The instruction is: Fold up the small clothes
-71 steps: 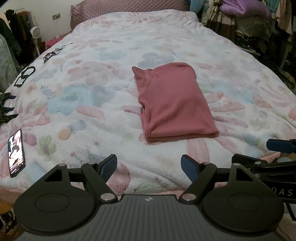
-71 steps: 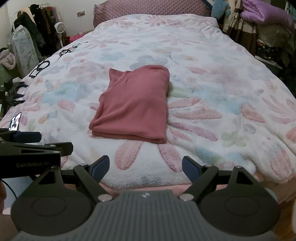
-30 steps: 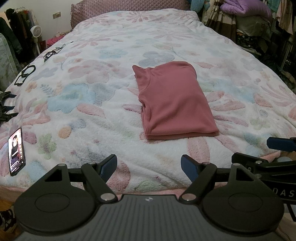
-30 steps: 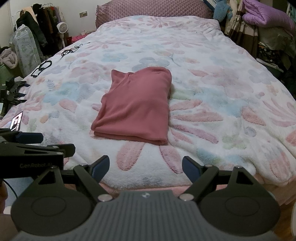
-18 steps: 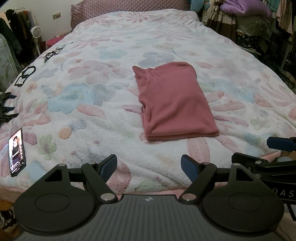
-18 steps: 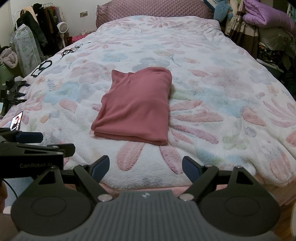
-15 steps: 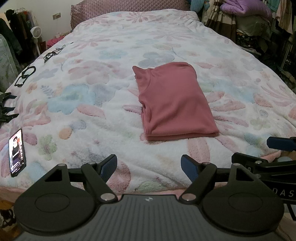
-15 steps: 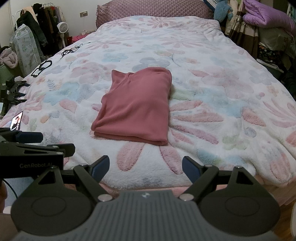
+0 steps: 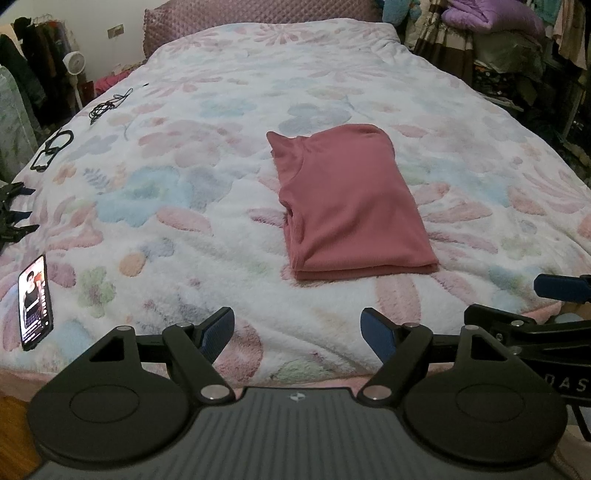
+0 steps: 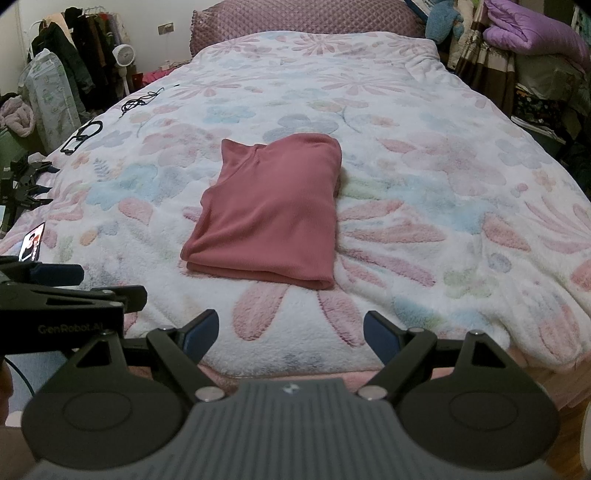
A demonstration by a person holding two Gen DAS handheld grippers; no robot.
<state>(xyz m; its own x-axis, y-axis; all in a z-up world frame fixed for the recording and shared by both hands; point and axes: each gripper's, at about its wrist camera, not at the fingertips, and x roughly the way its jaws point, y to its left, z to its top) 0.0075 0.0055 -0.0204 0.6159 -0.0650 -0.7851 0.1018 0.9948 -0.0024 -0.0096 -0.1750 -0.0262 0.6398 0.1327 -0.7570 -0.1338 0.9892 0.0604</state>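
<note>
Claws first: the left claw [image 9: 297,328] hangs over the near edge of the bed with its blue-tipped fingers [image 9: 218,326] spread wide and nothing between them. The right claw [image 10: 291,330] sits just beside it at the same edge, fingers equally wide apart and empty. Each shows at the margin of the other's view, close alongside but apart.

Ahead of both, past a bare strip of fleecy flowered blanket [image 9: 184,236], lies the pink shirt [image 9: 351,206], folded into a neat rectangle with its layered edge toward the claws and its collar end pointing away. It rests flat near the middle of the bed, a little right of the left claw's line and a little left of the right claw's [image 10: 269,214]. Nothing lies between the claws and the shirt.

Off to the left, near the blanket's edge, a phone [image 9: 35,302] lies face up with its screen lit. Farther up that side are a black looped strap [image 9: 53,149] and a tangle of black cable [image 9: 110,103], all well apart from the shirt. A quilted mauve headboard [image 10: 303,18] closes the far end; hanging coats and a small white fan [image 10: 123,55] stand at the left, piled bedding [image 10: 532,33] at the right.
</note>
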